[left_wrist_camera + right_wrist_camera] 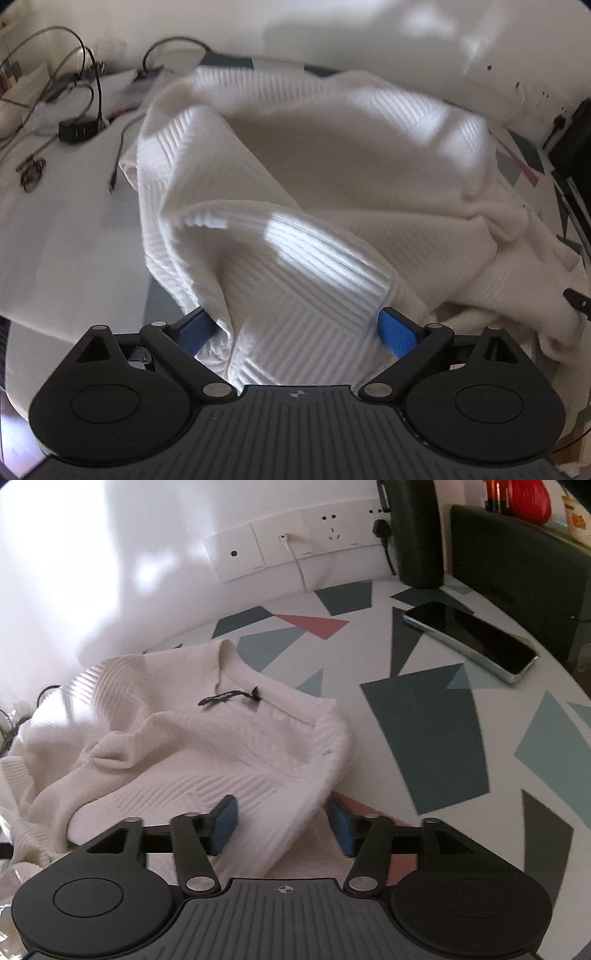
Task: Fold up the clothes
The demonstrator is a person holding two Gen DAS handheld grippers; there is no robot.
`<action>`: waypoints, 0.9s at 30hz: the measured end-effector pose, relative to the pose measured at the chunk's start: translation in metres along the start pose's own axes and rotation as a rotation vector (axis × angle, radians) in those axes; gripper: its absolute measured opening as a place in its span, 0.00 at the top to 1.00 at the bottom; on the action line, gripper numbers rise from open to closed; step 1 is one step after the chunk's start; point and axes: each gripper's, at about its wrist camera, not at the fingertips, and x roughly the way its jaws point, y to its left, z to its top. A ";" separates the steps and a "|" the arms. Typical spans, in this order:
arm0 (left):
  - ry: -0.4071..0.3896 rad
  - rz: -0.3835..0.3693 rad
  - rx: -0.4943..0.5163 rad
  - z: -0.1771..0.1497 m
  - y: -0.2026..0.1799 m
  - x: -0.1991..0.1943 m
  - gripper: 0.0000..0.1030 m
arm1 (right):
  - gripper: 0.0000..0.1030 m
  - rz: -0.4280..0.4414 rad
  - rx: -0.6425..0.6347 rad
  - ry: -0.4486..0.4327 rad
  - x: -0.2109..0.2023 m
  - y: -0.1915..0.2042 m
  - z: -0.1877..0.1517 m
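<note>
A white ribbed knit sweater (pixel 332 155) lies crumpled on the table and fills most of the left wrist view. My left gripper (pixel 295 328) is open, its blue fingertips (pixel 397 330) wide apart, and a raised fold of the sweater sits between them. In the right wrist view the sweater (pixel 192 746) lies at the left, its neckline with a black hang loop (pixel 229 698) facing up. My right gripper (pixel 283 825) is open, narrower than the left one. The sweater's edge runs between its blue fingertips (pixel 225 823), and I cannot tell whether they touch the cloth.
The table top (pixel 424 731) has a pattern of grey, teal and pink shapes. A phone (pixel 472 638) lies at the right, near black boxes (pixel 517 565). Wall sockets (pixel 295 550) are behind. Cables and a black hub (pixel 79 129) lie left of the sweater on white cloth.
</note>
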 end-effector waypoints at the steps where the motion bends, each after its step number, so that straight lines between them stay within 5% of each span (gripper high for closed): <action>1: 0.003 -0.001 -0.002 -0.002 -0.001 0.001 0.05 | 0.33 -0.008 -0.015 -0.004 0.000 0.000 0.000; 11: 0.031 0.048 0.009 -0.006 -0.003 0.026 0.01 | 0.20 -0.034 -0.008 0.026 0.010 -0.002 -0.003; 16: 0.030 0.066 0.022 -0.009 -0.007 0.034 0.00 | 0.01 -0.082 -0.091 -0.017 0.008 0.012 -0.005; 22: 0.014 0.062 0.009 -0.012 -0.005 0.036 0.00 | 0.01 -0.140 -0.224 -0.070 0.007 0.032 -0.008; 27: -0.008 0.053 0.001 -0.016 -0.003 0.034 0.00 | 0.04 -0.035 -0.179 -0.062 0.003 0.026 -0.002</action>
